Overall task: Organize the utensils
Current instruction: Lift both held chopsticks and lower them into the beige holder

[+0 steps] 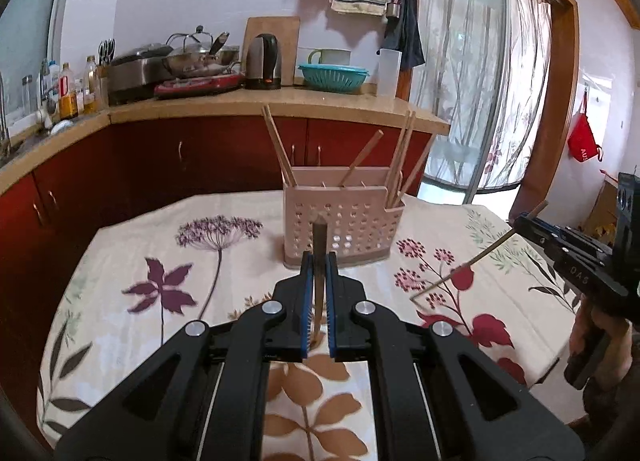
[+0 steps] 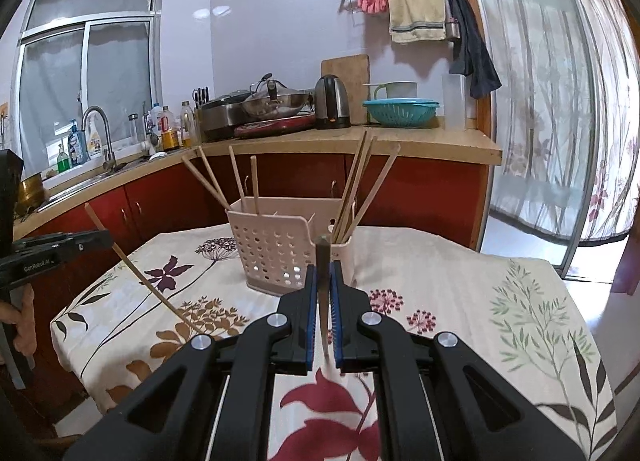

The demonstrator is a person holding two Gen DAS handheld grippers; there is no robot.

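A pink perforated utensil holder (image 1: 344,221) (image 2: 276,249) stands on the floral tablecloth, with several wooden chopsticks (image 1: 280,149) (image 2: 356,189) leaning in its compartments. My left gripper (image 1: 319,259) is shut on a chopstick (image 1: 319,237) that points up toward the holder. From the right wrist view this same left gripper (image 2: 105,237) carries its chopstick (image 2: 136,277) slanted above the table. My right gripper (image 2: 323,267) is shut on another chopstick (image 2: 322,253), just in front of the holder. In the left wrist view that right gripper (image 1: 520,221) holds its chopstick (image 1: 460,269) at a slant.
The table (image 1: 120,253) sits in front of a counter (image 1: 280,105) with red cabinets, a kettle (image 1: 262,61), a teal colander (image 1: 334,77), pots and bottles. A sink with a tap (image 2: 98,129) is at the left. A curtained sliding door (image 2: 540,121) is at the right.
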